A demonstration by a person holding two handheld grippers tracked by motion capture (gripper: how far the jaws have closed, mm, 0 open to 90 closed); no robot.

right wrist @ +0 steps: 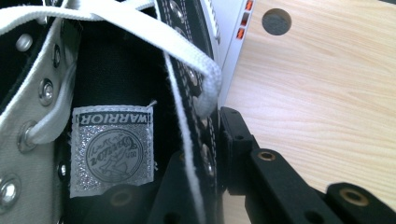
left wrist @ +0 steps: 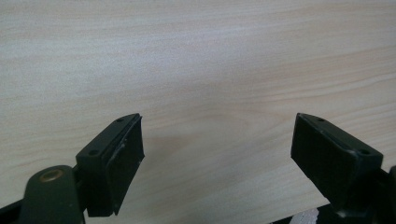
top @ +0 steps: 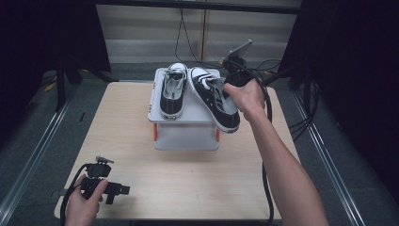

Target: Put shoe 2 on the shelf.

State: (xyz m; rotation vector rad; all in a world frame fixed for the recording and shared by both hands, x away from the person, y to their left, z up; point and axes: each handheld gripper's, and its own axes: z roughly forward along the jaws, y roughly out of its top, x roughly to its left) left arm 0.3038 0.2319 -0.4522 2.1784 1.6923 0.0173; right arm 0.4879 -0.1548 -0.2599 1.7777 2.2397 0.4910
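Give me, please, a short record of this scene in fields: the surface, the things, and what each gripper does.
surface: light wooden table
stand: white box at the table's far middle
left shoe: black-and-white sneaker lying on the box
right shoe: second sneaker, heel past the box's edge
right gripper: shut on the second sneaker's side wall, beside the eyelets
left gripper: open, holding nothing, low over the table at the near left corner

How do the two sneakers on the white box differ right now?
The left sneaker lies flat and wholly on the white box; the right sneaker sits askew, its heel past the box's front edge. The left sneaker is untouched; the right gripper is clamped on the right sneaker's eyelet side wall. Both are black canvas with white laces and toe caps.
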